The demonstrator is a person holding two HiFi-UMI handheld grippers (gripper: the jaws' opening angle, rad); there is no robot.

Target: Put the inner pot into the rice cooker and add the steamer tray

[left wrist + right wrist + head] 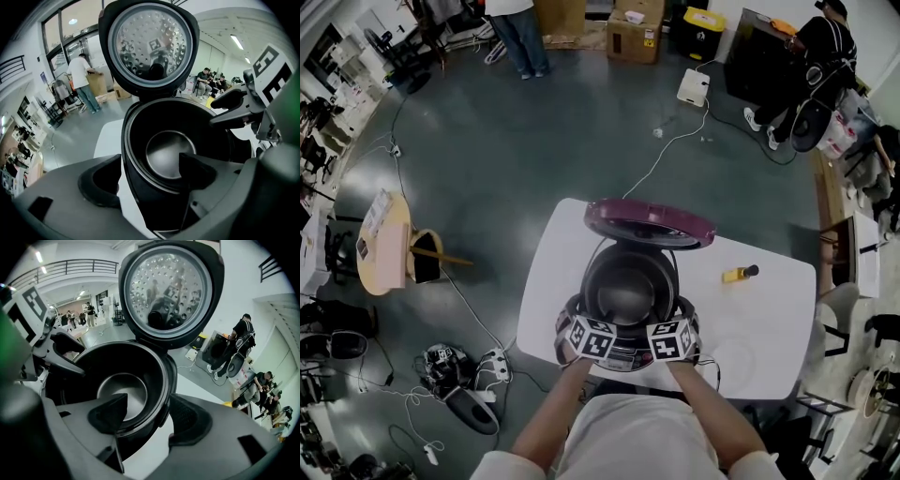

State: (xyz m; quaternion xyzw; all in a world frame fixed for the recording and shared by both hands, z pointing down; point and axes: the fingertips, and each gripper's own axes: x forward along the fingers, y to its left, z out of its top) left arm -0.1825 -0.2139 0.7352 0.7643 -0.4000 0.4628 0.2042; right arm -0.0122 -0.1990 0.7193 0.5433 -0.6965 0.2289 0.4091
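The dark rice cooker (630, 323) stands on the white table (769, 319) with its maroon lid (649, 222) swung up at the far side. The grey metal inner pot (628, 291) sits inside it, its bare bottom visible in the left gripper view (169, 153) and the right gripper view (123, 391). My left gripper (581, 317) is at the near left rim and my right gripper (677, 317) at the near right rim. Each straddles the wall, one jaw inside the pot and one outside. Both the left gripper (150, 177) and the right gripper (149, 419) are open, pads clear of the rim.
A small yellow item with a black tip (738, 274) lies on the table right of the cooker. On the floor at left are a round wooden stool (382, 242), cables and a power strip (490, 364). People stand at the back (520, 37) and far right (816, 56).
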